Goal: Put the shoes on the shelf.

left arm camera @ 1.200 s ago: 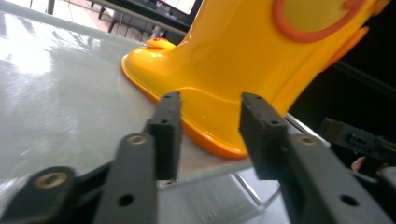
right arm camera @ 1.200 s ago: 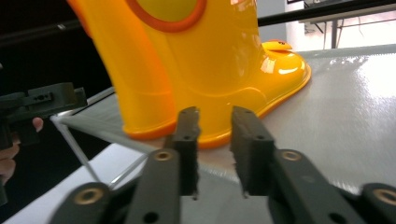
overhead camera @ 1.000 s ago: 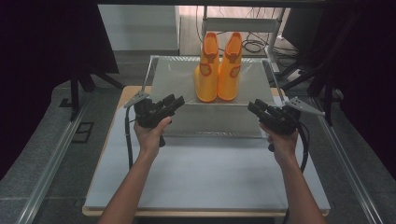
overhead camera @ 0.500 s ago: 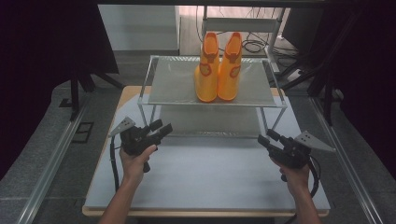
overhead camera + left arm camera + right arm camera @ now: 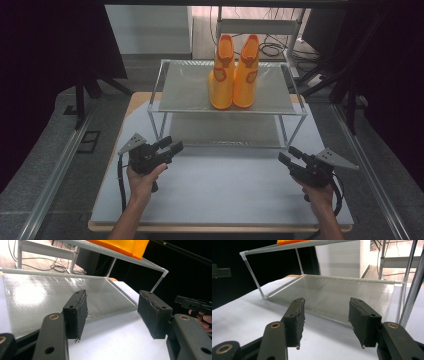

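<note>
Two empty grippers hover before a rack of orange boots [image 5: 233, 75].
Left gripper [image 5: 170, 146] and right gripper [image 5: 288, 156] jaws stand wide, just opened, nothing between them, above the desk [image 5: 225, 200].

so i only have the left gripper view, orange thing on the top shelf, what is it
Observer: a pair of orange boots, standing upright side by side on the top shelf of the rack.
Operator: anything on the lower shelf
Observer: no, the lower shelf is bare in the high view.
Operator: is the right gripper holding anything
Observer: no, the right gripper has open jaws with nothing between them, low over the table in front of the rack.
</note>
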`<state>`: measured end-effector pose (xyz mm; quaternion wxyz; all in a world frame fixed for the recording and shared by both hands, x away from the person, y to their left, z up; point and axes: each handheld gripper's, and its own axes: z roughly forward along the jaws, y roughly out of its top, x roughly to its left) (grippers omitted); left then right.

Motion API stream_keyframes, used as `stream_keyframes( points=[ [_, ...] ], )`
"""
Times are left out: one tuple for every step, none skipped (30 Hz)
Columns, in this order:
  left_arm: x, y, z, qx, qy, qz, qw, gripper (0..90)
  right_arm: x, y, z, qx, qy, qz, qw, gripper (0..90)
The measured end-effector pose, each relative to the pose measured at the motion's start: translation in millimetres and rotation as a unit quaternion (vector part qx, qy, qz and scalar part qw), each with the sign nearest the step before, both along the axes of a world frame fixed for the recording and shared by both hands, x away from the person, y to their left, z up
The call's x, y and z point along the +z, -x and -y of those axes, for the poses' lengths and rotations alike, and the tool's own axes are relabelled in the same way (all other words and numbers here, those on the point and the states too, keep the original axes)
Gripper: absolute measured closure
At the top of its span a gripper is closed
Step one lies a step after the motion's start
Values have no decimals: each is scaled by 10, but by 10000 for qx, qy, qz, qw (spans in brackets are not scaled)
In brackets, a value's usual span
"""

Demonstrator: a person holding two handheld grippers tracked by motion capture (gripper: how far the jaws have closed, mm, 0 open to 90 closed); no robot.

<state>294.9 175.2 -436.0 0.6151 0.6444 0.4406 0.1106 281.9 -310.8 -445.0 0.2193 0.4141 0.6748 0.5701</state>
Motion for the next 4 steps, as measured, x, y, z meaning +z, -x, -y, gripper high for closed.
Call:
stream_keyframes(
  points=[
    [-9,1,4,5,-23,0,10000,402,-2,1,-3,4,4,-4,10000,456],
    [-19,0,5,13,-53,4,10000,401,-4,2,-6,15,4,-2,10000,449],
    [-32,-2,5,16,-81,-11,10000,398,-6,5,-8,20,4,4,10000,442],
    [-47,-3,4,44,-118,-18,9999,395,-7,9,-10,9,5,8,10000,432]
  ],
)
